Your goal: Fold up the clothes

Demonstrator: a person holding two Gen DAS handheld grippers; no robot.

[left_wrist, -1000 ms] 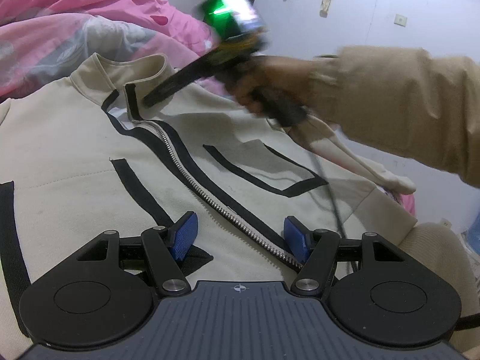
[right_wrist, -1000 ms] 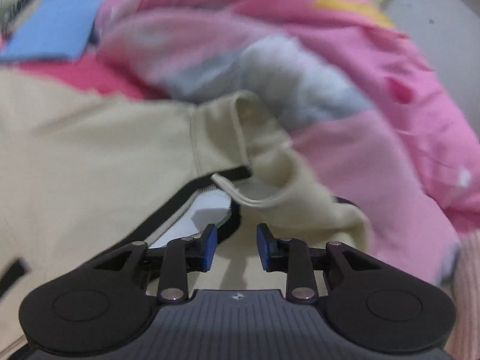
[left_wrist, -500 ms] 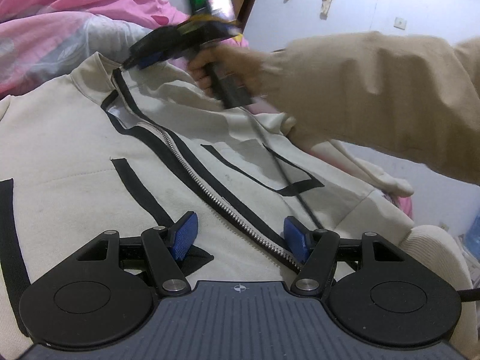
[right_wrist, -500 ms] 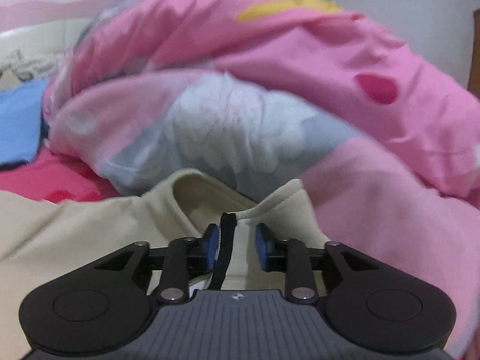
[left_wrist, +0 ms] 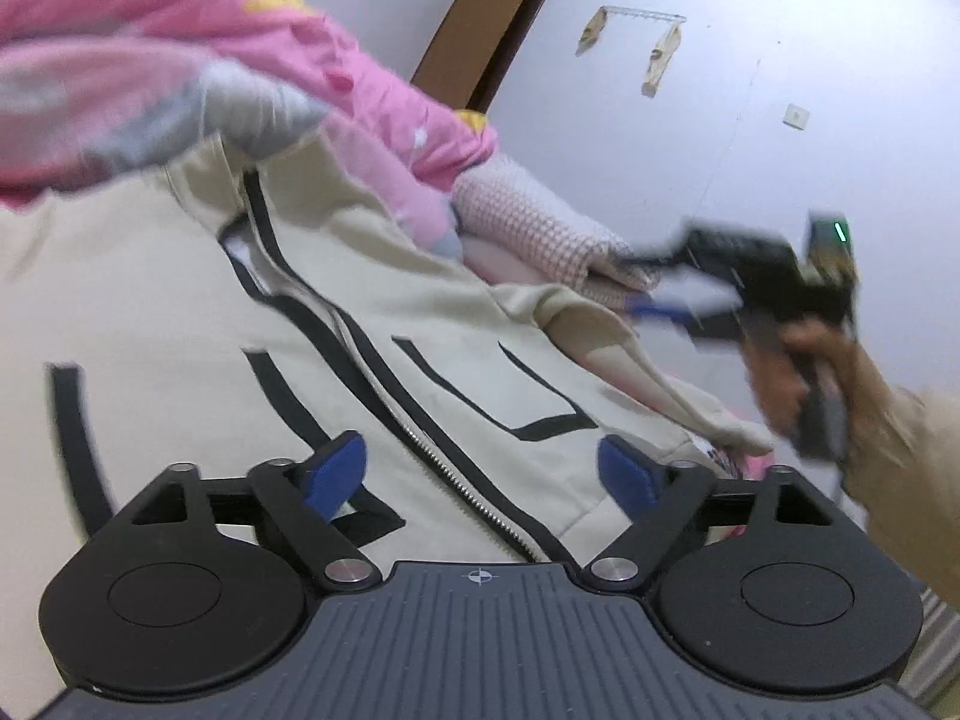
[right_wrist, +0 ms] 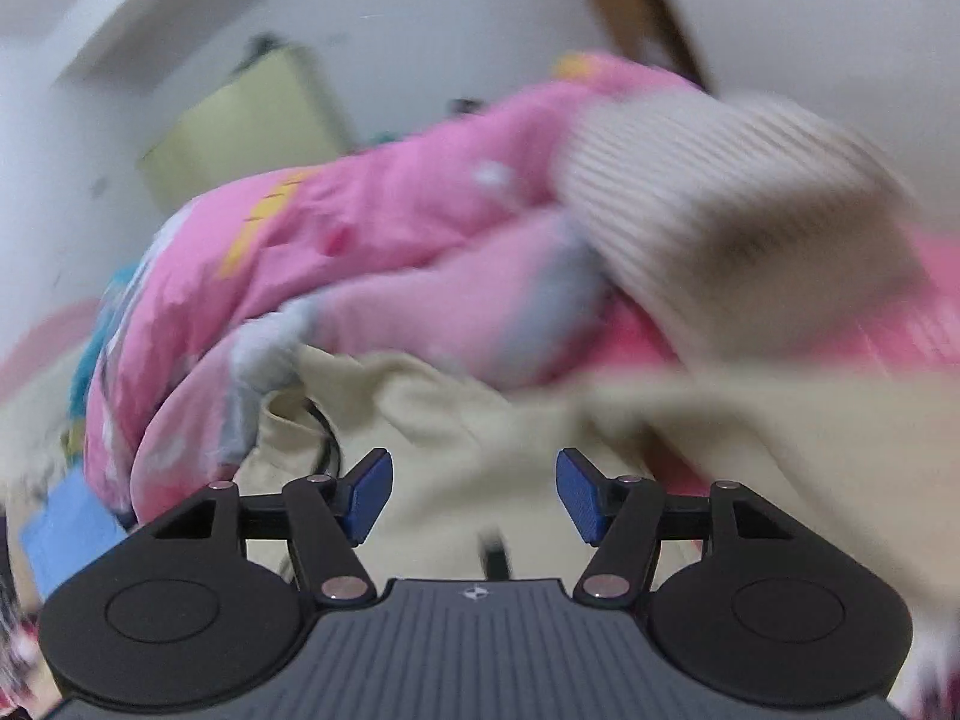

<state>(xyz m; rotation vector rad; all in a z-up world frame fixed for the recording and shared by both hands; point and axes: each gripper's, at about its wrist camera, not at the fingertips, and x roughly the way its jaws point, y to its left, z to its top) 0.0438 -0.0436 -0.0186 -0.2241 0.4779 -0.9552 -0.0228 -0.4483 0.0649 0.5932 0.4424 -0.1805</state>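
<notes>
A cream jacket (left_wrist: 180, 312) with black stripes and a metal zipper (left_wrist: 462, 480) lies spread on the bed, collar at the far end. My left gripper (left_wrist: 480, 474) hovers over its lower front with the jaws opening wide. The zipper runs beneath the gap and the pads press on nothing. A hand holds my right gripper (left_wrist: 651, 285) out by the jacket's right shoulder and sleeve (left_wrist: 648, 372). In the blurred right wrist view my right gripper (right_wrist: 474, 492) has its jaws opening above cream cloth (right_wrist: 456, 420), with nothing pinched between them.
A pink quilt (left_wrist: 180, 60) is heaped past the collar, with a checked pink cloth (left_wrist: 528, 222) beside it. A ribbed beige knit (right_wrist: 720, 198) lies on the quilt at right. A blue cloth (right_wrist: 66, 528) is at left. White wall and a brown door (left_wrist: 486, 36) stand behind.
The right gripper let go at the collar, swung fast to the jacket's right side while rolling, and its jaws spread. The left gripper's jaws widened and it shifted slightly.
</notes>
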